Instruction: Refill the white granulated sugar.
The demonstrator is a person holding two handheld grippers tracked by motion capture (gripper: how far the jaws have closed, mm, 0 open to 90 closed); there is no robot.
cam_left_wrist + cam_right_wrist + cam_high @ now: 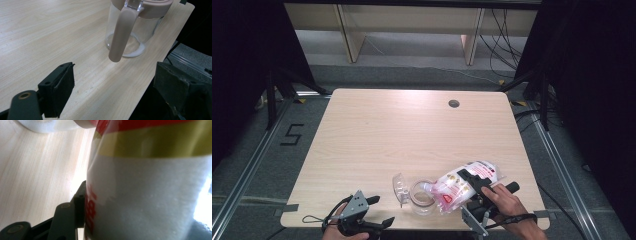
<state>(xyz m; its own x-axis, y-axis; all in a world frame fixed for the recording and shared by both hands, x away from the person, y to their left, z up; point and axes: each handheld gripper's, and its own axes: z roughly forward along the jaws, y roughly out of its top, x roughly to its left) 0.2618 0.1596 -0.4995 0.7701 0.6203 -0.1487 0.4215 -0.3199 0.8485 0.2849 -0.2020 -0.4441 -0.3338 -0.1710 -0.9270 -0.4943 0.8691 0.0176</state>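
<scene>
1. The bag [464, 183], clear plastic with red and yellow print and white grains inside, sits near the front right of the table [412, 125]. Its long axis runs from upper right down to lower left in the high view, with the narrowed mouth tilted toward the glass jar [423, 196].
2. The right gripper [477, 182] is clamped across the bag's middle; in the right gripper view one black jaw presses its side, and the other is hidden behind the bag.
3. The jar stands upright just left of the bag's mouth, with a pinkish-brown rim and handle [122, 35]. A thin white layer lies at its bottom.
4. A clear lid [399, 188] lies beside the jar on its left.
5. The left gripper [379, 212] rests at the table's front edge, jaws wide apart with nothing between them, pointing at the jar.
6. Hard to make out: the bag's print is blurred, and the jar's top is cut off in the left gripper view.
</scene>
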